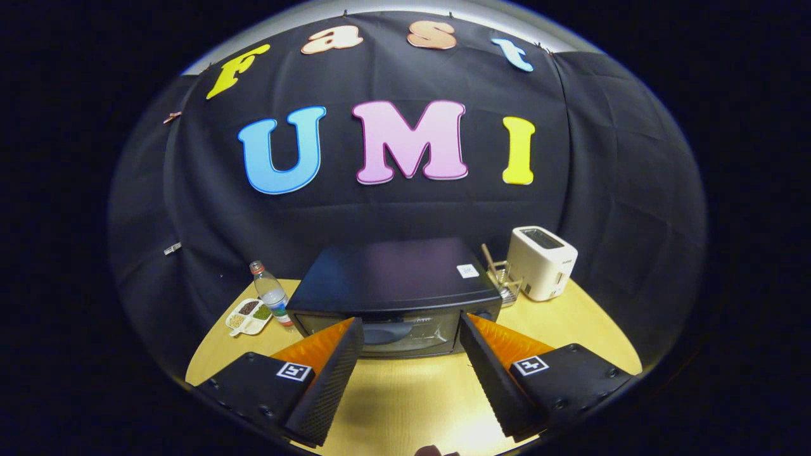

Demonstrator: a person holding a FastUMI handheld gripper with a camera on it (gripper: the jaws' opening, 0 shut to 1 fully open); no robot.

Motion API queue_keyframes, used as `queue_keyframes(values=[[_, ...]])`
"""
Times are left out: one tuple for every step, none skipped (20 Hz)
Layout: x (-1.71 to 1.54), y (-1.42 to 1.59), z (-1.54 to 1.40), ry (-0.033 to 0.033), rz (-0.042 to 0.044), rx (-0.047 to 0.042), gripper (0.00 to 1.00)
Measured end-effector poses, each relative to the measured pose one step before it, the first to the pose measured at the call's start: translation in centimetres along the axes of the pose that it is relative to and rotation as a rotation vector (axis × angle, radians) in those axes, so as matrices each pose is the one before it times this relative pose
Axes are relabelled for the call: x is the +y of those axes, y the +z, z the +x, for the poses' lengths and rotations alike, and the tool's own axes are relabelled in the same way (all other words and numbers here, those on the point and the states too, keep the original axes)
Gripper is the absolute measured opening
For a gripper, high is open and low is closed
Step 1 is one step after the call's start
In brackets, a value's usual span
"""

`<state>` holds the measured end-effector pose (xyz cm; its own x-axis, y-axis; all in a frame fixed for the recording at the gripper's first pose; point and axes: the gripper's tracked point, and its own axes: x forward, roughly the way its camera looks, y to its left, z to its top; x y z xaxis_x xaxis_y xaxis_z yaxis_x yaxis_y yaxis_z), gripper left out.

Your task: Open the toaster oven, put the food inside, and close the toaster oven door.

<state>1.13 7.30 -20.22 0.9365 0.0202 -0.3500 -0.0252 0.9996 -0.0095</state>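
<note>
Fingers of the gripper (412,329) stand wide apart with nothing between them but bare tabletop, their tips reaching up toward the lower front corners of the toaster oven (396,285). That oven sits straight ahead, just beyond the fingertips and centred on the gap between them, its dark flat top facing up and a small pale sticker near its far right corner. Its glass door (386,334) is closed, the handle running across the upper part of the glass between the two fingertips; whether the tips touch the oven's front cannot be told from this angle, though they look just short of it. To the left of the left finger, beside the oven's left side, stands a clear plastic bottle (271,294) with a reddish cap, and just in front of it lies a small divided dish (248,315) holding dark, green and pale foods in separate compartments. Beyond the right finger, off the oven's right side, a small wire rack (505,283) with a wooden-handled utensil leaning in it stands beside a white pop-up toaster (542,261). All of this rests on a round, light wooden table (405,399), whose surface runs back beneath the gripper.
</note>
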Motion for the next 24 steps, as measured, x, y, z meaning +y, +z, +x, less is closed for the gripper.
queue_keyframes(values=[[-0.246,1.556,-0.871,-0.00058,-0.01443,-0.03755,0.99],[-0.226,1.493,-0.717,-0.00002,-0.01584,-0.0396,0.99],[-0.215,1.314,-0.603,-0.00063,-0.00954,-0.03026,0.99],[-0.021,1.298,-0.664,0.00142,0.00132,-0.02267,0.99],[-0.027,1.206,-0.626,-0.00117,0.0025,-0.02445,0.99],[-0.522,1.409,0.001,-0.00553,-0.00286,-0.01764,0.99],[-0.452,1.438,-0.244,-0.00756,-0.0063,-0.02472,0.99],[-0.306,1.468,-0.314,-0.00272,-0.0023,-0.02313,0.98],[0.066,1.227,-0.307,0.00297,0.00054,-0.01926,0.99],[-0.002,0.932,-0.351,0.00041,0.00025,-0.01298,0.98],[0.054,0.627,-0.457,0.00099,-0.00269,-0.0101,0.98],[-0.029,0.609,-0.189,0.00399,0.00532,-0.00561,0.98],[0.1,0.553,-0.194,0.00416,0.00463,-0.01219,0.98],[-0.173,0.452,-0.116,0.00099,0.00058,-0.00798,0.98],[-0.088,0.364,-0.062,0.00179,0.00047,-0.00764,0.98],[-0.067,0.406,-0.125,0.00053,0.00015,-0.01179,0.98],[-0.128,0.233,0.054,-0.0025,0.00275,-0.002,0.98],[-0.257,-0.079,0.025,-0.00439,0.00139,-0.00445,0.98],[-0.154,-0.318,0.071,-0.00537,0.00717,0.00957,0.98],[-0.023,-0.42,-0.13,-0.00027,0.01468,0.01187,0.98],[0.161,-0.427,-0.01,0.00391,0.00805,0.01008,0.99],[-0.187,-0.327,0.331,0.00163,-0.00621,0.01046,0.98],[-0.003,-0.317,0.081,0.006,-0.00976,0.00276,0.98],[0.214,-0.189,0.006,0.00752,-0.00756,0.00712,0.98]])
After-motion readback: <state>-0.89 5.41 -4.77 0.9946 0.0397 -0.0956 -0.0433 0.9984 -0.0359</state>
